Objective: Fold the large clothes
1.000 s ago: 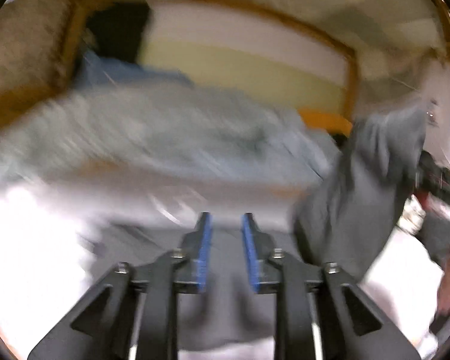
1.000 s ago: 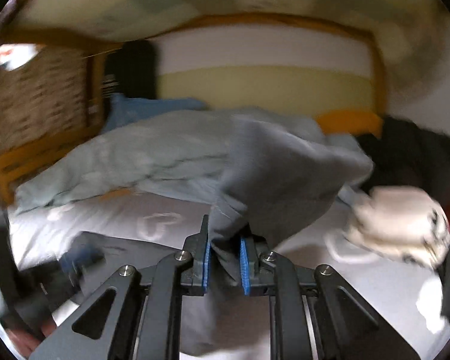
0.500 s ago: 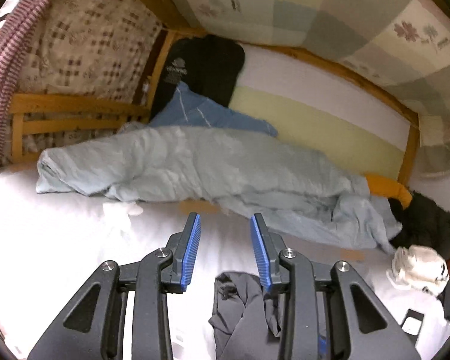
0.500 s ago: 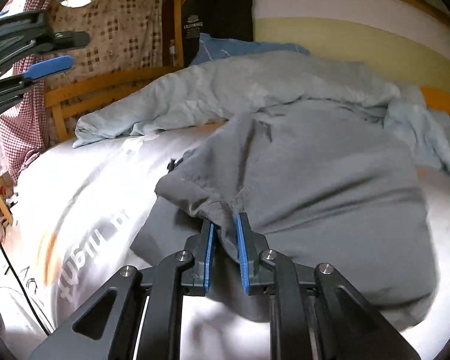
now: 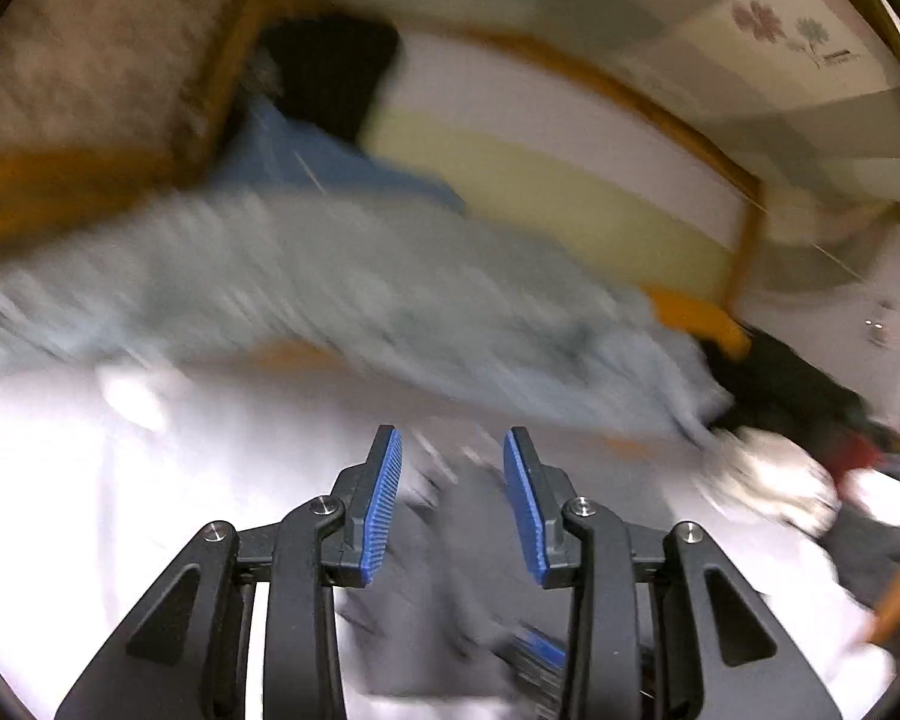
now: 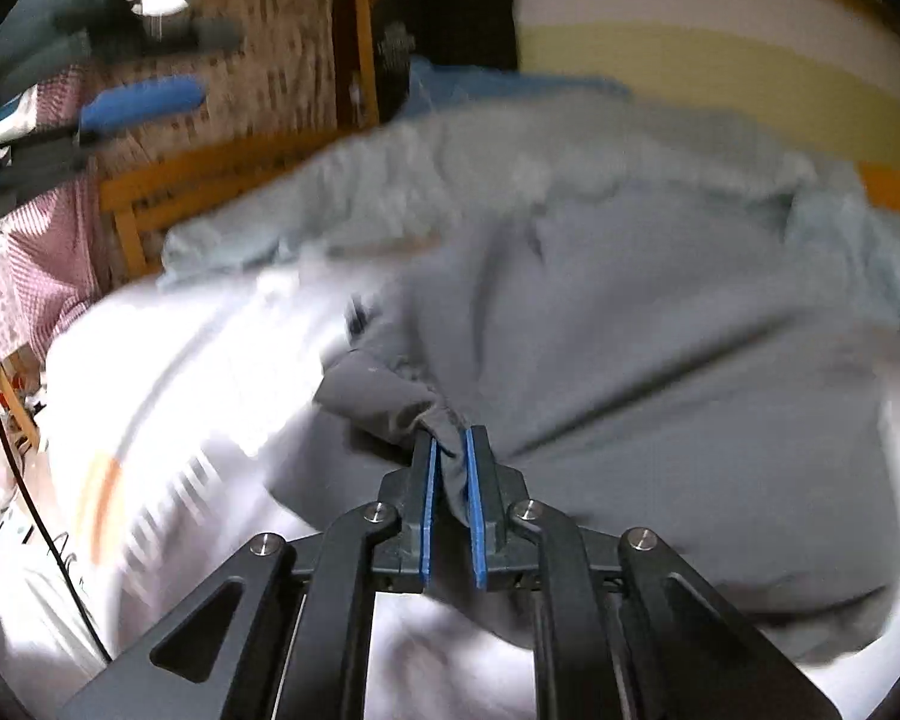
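A large grey garment (image 6: 660, 390) lies spread over the white bed sheet (image 6: 180, 390). My right gripper (image 6: 450, 438) pinches a gathered edge of it between its blue pads, and the jaws are closing further. In the left wrist view, which is blurred, my left gripper (image 5: 450, 438) hovers over a bunched part of the grey garment (image 5: 468, 540). Its jaws are apart and opening, and the pads do not press the cloth. The left gripper's blue pad (image 6: 144, 99) also shows at the upper left of the right wrist view.
A crumpled light blue blanket (image 5: 330, 288) runs across the bed behind the garment. A wooden bed frame (image 6: 210, 180) and a black cushion (image 5: 330, 72) stand at the back. White and dark clothes (image 5: 774, 480) are piled at the right.
The right gripper came down and laid the grey garment on the bed, still gripping its edge. The left gripper let go of the cloth, widened and swung sideways over the bunched part.
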`<action>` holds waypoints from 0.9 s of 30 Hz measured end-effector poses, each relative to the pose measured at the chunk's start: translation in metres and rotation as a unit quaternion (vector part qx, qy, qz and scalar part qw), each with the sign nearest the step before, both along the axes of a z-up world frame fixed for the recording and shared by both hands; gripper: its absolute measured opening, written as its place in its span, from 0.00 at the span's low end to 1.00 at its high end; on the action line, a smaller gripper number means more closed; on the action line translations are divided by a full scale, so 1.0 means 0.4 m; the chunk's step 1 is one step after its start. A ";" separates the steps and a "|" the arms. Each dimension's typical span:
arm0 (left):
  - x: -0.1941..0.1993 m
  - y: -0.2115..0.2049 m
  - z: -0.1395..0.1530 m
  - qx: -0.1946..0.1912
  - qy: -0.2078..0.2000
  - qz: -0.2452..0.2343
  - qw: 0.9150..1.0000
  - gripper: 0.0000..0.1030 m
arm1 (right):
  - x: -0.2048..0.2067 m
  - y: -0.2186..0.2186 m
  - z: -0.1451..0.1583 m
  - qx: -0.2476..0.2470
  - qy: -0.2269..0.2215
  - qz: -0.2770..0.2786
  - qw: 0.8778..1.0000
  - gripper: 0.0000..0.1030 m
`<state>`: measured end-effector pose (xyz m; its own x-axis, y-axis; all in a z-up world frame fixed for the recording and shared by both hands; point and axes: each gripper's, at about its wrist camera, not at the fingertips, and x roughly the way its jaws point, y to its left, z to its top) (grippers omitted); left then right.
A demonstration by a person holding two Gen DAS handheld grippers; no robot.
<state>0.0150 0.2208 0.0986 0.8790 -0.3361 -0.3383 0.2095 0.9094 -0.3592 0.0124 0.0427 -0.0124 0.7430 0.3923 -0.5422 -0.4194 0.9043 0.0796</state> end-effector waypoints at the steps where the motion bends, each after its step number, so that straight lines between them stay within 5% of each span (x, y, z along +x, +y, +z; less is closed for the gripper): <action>1: 0.014 -0.010 -0.015 -0.011 0.017 -0.018 1.000 0.37 | 0.004 -0.007 -0.007 0.011 0.004 -0.001 1.000 0.11; 4: 0.050 -0.062 -0.051 0.002 0.052 -0.029 0.998 0.61 | -0.017 -0.024 0.005 0.008 -0.006 -0.011 1.000 0.15; 5: 0.063 -0.082 -0.064 0.021 0.062 -0.021 0.998 0.62 | -0.031 -0.024 0.008 -0.002 -0.014 -0.010 1.000 0.17; 8: 0.114 -0.117 -0.120 0.035 0.105 -0.021 0.994 0.62 | -0.090 -0.038 0.015 -0.008 -0.024 0.004 1.000 0.43; 9: 0.132 -0.121 -0.143 0.027 0.117 -0.031 0.992 0.62 | -0.112 -0.053 0.015 -0.007 -0.021 -0.001 1.000 0.64; 10: 0.147 -0.122 -0.165 0.022 0.130 -0.033 0.991 0.62 | -0.130 -0.072 0.014 -0.007 -0.023 -0.013 1.000 0.67; 15: 0.160 -0.099 -0.205 -0.020 0.157 -0.044 0.986 0.63 | -0.200 -0.217 0.022 -0.011 -0.064 -0.091 0.994 0.69; 17: 0.157 -0.101 -0.204 -0.011 0.164 -0.026 0.986 0.74 | -0.181 -0.278 0.020 -0.017 -0.053 -0.126 0.991 0.69; 19: 0.160 -0.105 -0.212 0.004 0.181 0.009 0.984 1.00 | -0.154 -0.333 0.017 -0.012 -0.035 -0.155 0.987 0.69; 27: 0.191 -0.095 -0.298 -0.026 0.255 0.007 0.967 1.00 | -0.021 -0.373 0.005 -0.042 0.019 -0.140 0.989 0.69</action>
